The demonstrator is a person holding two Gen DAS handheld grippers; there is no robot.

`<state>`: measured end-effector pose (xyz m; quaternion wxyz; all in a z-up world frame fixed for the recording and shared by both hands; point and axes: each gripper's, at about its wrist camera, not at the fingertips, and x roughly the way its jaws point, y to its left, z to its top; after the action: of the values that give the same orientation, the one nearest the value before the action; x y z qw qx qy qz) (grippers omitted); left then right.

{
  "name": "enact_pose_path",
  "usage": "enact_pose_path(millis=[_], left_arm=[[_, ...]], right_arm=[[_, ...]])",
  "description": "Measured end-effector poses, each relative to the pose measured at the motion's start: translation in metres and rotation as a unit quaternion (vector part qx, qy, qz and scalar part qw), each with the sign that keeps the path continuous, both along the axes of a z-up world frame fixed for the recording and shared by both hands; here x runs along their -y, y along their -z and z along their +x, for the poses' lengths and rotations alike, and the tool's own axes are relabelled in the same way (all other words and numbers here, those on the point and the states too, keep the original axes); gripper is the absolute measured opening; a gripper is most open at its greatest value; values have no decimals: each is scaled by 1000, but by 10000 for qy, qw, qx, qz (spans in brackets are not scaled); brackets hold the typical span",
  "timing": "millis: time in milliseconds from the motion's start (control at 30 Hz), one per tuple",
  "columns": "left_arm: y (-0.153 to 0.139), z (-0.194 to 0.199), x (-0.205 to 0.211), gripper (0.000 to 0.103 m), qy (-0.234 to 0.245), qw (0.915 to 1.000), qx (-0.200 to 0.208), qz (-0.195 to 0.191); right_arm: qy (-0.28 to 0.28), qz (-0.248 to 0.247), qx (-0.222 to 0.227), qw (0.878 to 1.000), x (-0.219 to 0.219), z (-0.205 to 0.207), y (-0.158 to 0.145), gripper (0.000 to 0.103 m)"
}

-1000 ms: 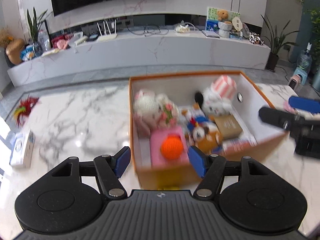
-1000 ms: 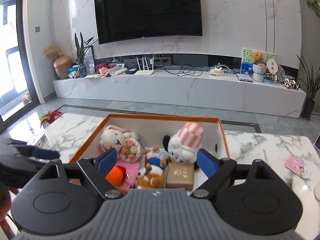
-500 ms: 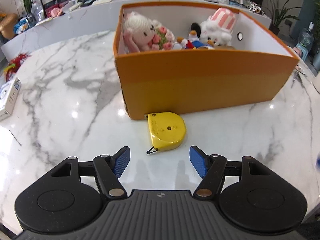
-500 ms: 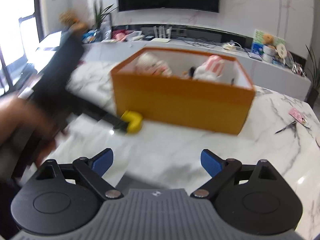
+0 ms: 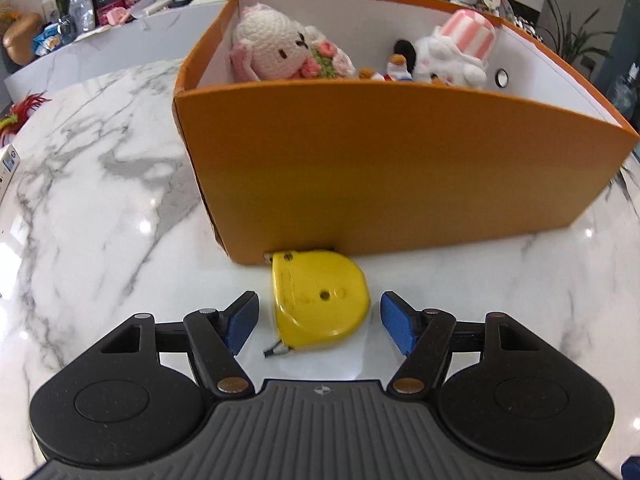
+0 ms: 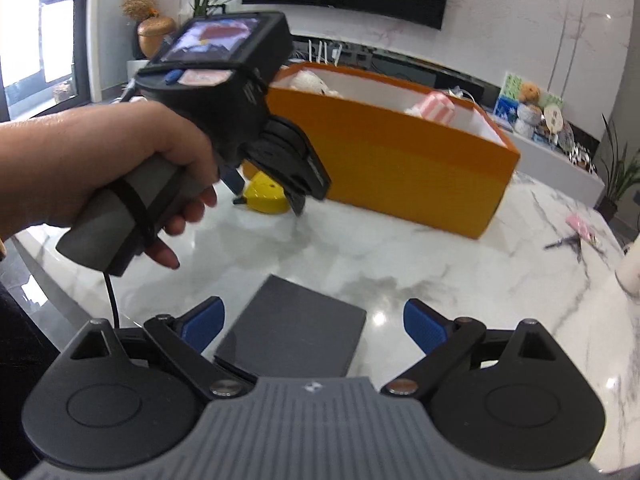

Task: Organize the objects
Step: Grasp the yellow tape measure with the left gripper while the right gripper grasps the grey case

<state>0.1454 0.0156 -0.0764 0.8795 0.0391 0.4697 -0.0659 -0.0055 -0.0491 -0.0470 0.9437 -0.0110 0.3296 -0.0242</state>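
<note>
1. Lying flat on the marble tabletop (image 5: 100, 200), the yellow tape measure (image 5: 318, 300) touches the foot of the orange box (image 5: 392, 184), near the box's front left corner; it is not yet in the box.
2. The left gripper (image 5: 318, 322) straddles the tape measure with its blue pads (image 5: 242, 322) spread wide on either side, not touching it and holding nothing. In my judgement the grasp is the step in hand.
3. Already in the box: a crocheted bunny (image 5: 276, 52), a white plush with a pink striped hat (image 5: 456, 56) and a smaller toy between them, mostly hidden.
4. The right gripper (image 6: 314, 324) is also wide open and empty, hovering over a dark grey flat case (image 6: 296, 332) near the table's front edge.
5. Left to do, as I judge it: the tape measure, the grey case, and perhaps the small items (image 6: 576, 236) towards the right edge.
</note>
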Motion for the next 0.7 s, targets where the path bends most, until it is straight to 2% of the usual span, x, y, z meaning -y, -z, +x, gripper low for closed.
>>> enact_pose_path(millis=[267,533,700], left_arm=[[3,0,5,81,48,9998,176,98],[6,-2,6,84,117,9993,338,124],[7,-4,6,84,118,9990,409,116]], right_arm=[[244,534,-171,9981,9,2,15,96],[286,614,-94,9977,-1,-2,18,92],[359,283,-208,9987,-16,1,31,90]])
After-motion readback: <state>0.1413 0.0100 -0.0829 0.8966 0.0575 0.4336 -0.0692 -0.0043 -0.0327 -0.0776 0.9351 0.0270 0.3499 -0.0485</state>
